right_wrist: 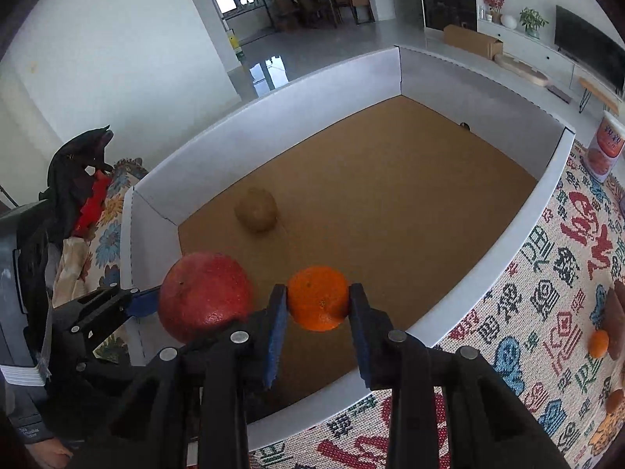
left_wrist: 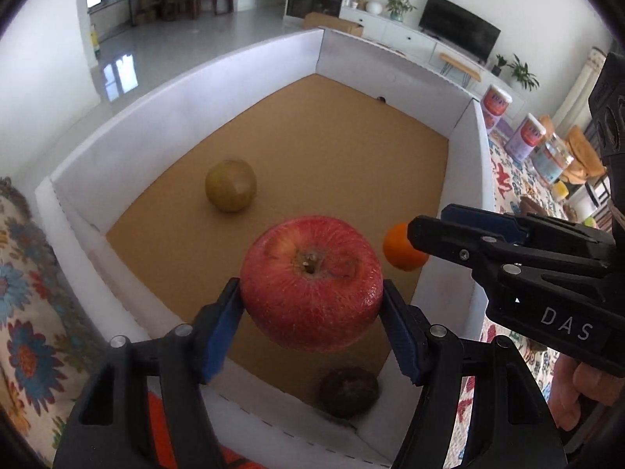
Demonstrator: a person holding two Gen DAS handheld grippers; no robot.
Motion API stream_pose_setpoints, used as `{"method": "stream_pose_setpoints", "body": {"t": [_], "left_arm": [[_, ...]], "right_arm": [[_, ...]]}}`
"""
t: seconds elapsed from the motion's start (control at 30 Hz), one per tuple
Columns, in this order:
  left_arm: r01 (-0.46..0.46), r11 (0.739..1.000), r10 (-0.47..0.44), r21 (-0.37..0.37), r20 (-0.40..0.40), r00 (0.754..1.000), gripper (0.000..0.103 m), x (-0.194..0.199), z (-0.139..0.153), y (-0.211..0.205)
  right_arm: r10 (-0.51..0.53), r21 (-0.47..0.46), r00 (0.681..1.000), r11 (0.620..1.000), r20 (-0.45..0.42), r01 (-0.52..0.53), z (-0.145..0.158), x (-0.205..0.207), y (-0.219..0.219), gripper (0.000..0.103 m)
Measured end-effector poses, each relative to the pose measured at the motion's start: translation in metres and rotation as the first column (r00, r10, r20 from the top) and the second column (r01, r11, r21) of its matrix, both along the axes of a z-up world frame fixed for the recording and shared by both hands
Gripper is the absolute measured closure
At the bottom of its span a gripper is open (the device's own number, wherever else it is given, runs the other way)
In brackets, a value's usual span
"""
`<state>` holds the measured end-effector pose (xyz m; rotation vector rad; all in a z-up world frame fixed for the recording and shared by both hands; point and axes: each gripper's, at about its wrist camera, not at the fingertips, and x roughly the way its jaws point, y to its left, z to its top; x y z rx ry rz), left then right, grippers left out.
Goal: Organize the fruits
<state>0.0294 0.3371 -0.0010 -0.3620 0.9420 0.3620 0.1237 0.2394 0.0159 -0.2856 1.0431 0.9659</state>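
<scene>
My left gripper (left_wrist: 311,299) is shut on a large red apple (left_wrist: 311,283), held above the near end of a white-walled box (left_wrist: 187,117) with a brown cardboard floor. My right gripper (right_wrist: 317,303) is shut on a small orange (right_wrist: 317,298), also over the box's near end. The orange (left_wrist: 402,248) shows in the left wrist view just right of the apple, and the apple (right_wrist: 205,301) shows in the right wrist view left of the orange. A yellow-green round fruit (left_wrist: 230,185) lies on the box floor. A dark brown fruit (left_wrist: 349,391) sits in the near corner.
The box stands on a patterned tablecloth (right_wrist: 547,285). More small oranges (right_wrist: 599,343) and brown items lie on the cloth at the right. Cans (left_wrist: 525,136) and a bottle stand beyond the box's right wall. A floral cloth (left_wrist: 27,293) lies to the left.
</scene>
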Motion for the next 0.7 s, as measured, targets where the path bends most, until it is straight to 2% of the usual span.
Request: {"method": "stream_pose_setpoints", "body": {"t": [0.03,0.07,0.1,0.13,0.23,0.27,0.33,0.37,0.43,0.53,0.6,0.7], "left_arm": [[-0.005,1.000,0.004,0.015,0.020,1.000,0.030,-0.002,0.004,-0.001],[-0.007,0.999,0.006,0.031,0.039,0.999,0.023,-0.004,0.008,-0.003],[-0.012,0.999,0.009,0.051,0.060,0.998,0.014,-0.006,0.014,-0.005],[-0.017,0.997,0.011,0.069,0.083,0.997,0.012,-0.008,0.020,-0.008],[0.006,0.996,-0.019,0.091,0.146,0.989,0.011,-0.013,0.037,-0.023],[0.023,0.996,-0.038,0.090,0.166,0.985,0.010,-0.014,0.042,-0.032],[0.078,0.994,-0.093,0.081,0.203,0.975,0.009,-0.015,0.047,-0.056],[0.116,0.990,-0.130,0.076,0.218,0.967,0.008,-0.015,0.047,-0.070],[0.204,0.977,-0.213,0.060,0.235,0.949,0.006,-0.013,0.043,-0.104],[0.360,0.933,-0.351,-0.005,0.202,0.914,0.005,0.004,0.018,-0.158],[0.443,0.895,-0.429,-0.054,0.167,0.888,0.005,0.019,-0.008,-0.191],[0.489,0.872,-0.484,-0.030,0.101,0.869,0.005,0.035,-0.037,-0.227]], "right_arm": [[-0.010,0.008,1.000,1.000,0.001,0.010,0.000,0.000,-0.001,0.063],[-0.024,0.021,1.000,0.999,0.002,0.024,0.002,0.002,-0.005,0.060],[-0.039,0.039,0.999,0.998,0.004,0.039,0.005,0.003,-0.010,0.053],[-0.058,0.061,0.998,0.996,0.010,0.057,0.009,0.006,-0.018,0.044],[-0.118,0.123,0.992,0.986,0.039,0.112,0.028,0.011,-0.052,0.037],[-0.138,0.138,0.989,0.982,0.055,0.129,0.033,0.011,-0.066,0.035],[-0.196,0.149,0.975,0.972,0.102,0.180,0.038,0.012,-0.101,0.019],[-0.229,0.150,0.965,0.966,0.128,0.209,0.036,0.011,-0.121,0.016],[-0.303,0.129,0.936,0.950,0.179,0.283,0.025,0.008,-0.168,0.012],[-0.422,0.053,0.880,0.905,0.215,0.421,-0.008,0.006,-0.249,0.012],[-0.496,-0.001,0.835,0.860,0.237,0.511,-0.030,0.004,-0.307,0.012],[-0.608,-0.082,0.742,0.756,0.282,0.650,-0.060,-0.001,-0.395,0.012]]}}
